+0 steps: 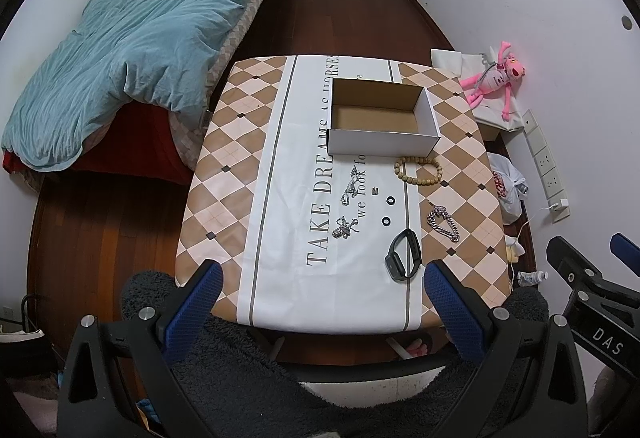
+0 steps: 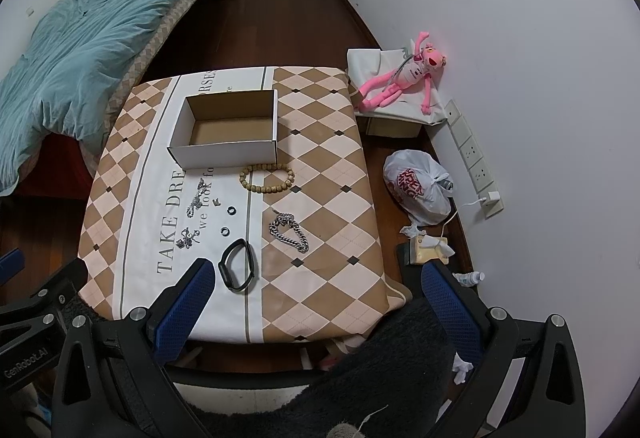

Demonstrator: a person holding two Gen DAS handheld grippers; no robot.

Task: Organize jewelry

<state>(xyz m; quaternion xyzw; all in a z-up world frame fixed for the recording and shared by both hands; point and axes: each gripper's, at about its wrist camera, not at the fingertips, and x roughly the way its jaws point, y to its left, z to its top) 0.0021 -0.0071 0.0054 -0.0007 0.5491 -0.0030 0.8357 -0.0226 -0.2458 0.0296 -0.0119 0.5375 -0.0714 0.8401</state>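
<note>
An empty white cardboard box (image 1: 380, 118) (image 2: 228, 130) stands open at the far middle of the table (image 1: 224, 174) (image 2: 328, 174). In front of it lie a wooden bead bracelet (image 1: 418, 170) (image 2: 267, 178), a silver chain bracelet (image 1: 443, 223) (image 2: 289, 232), a black smart band (image 1: 404, 254) (image 2: 237, 270), two small black rings (image 1: 389, 210) (image 2: 228, 221), a tiny silver piece (image 1: 375, 191) and two tangled silver chains (image 1: 349, 188) (image 1: 342, 227) (image 2: 197, 198). My left gripper (image 1: 322, 280) and right gripper (image 2: 318, 280) are both open and empty, held above the table's near edge.
A bed with a blue duvet (image 1: 132, 50) stands to the left. A pink plush toy (image 2: 400, 78), a white plastic bag (image 2: 420, 190), a power strip (image 2: 472, 154) and crumpled tissues (image 2: 430, 238) lie on the floor to the right by the wall.
</note>
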